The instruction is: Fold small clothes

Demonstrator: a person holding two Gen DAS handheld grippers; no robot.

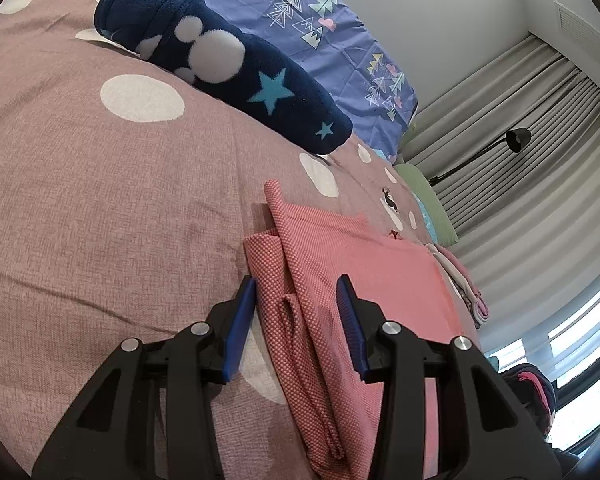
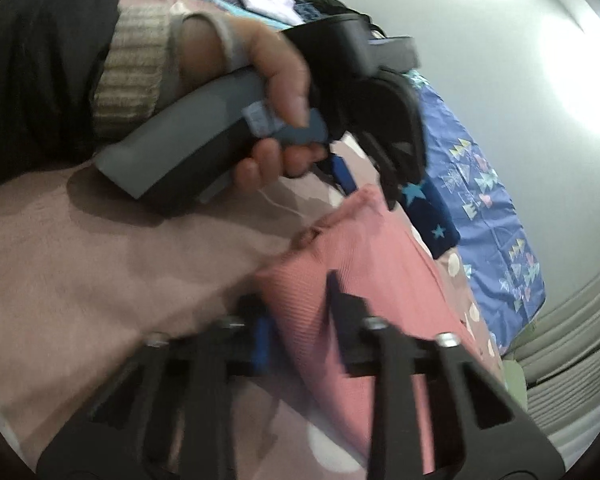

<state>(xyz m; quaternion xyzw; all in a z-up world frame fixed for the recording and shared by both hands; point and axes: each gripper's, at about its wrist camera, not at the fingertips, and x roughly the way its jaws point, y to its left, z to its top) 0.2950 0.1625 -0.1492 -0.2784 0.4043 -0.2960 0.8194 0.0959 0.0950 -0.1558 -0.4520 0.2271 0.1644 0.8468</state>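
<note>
A pink garment (image 1: 340,264) with a fine dotted weave lies partly folded on a bed, on a dusty-pink bedspread (image 1: 100,208) printed with white dots. No container appears in either view.

In the left wrist view, the left gripper (image 1: 296,322) has its blue-padded jaws spread wide, straddling a folded edge of the garment without clamping it. Beyond it, a navy fleece item (image 1: 228,68) with white paw prints and teal stars rests on the bedspread, beside a blue sheet (image 1: 320,28) printed with little trees. This view alone shows a small stack of folded clothes (image 1: 464,280) near the far edge of the bed, a black lamp (image 1: 516,140) and grey curtains (image 1: 540,152).

The right wrist view is blurred. The right gripper (image 2: 300,320) has its jaws apart around the near edge of the pink garment (image 2: 360,248); whether they touch the cloth cannot be told. Only this view shows the person's left hand (image 2: 268,80), in a ribbed beige cuff, gripping the grey handle of the left gripper (image 2: 364,180) at the garment's far corner.
</note>
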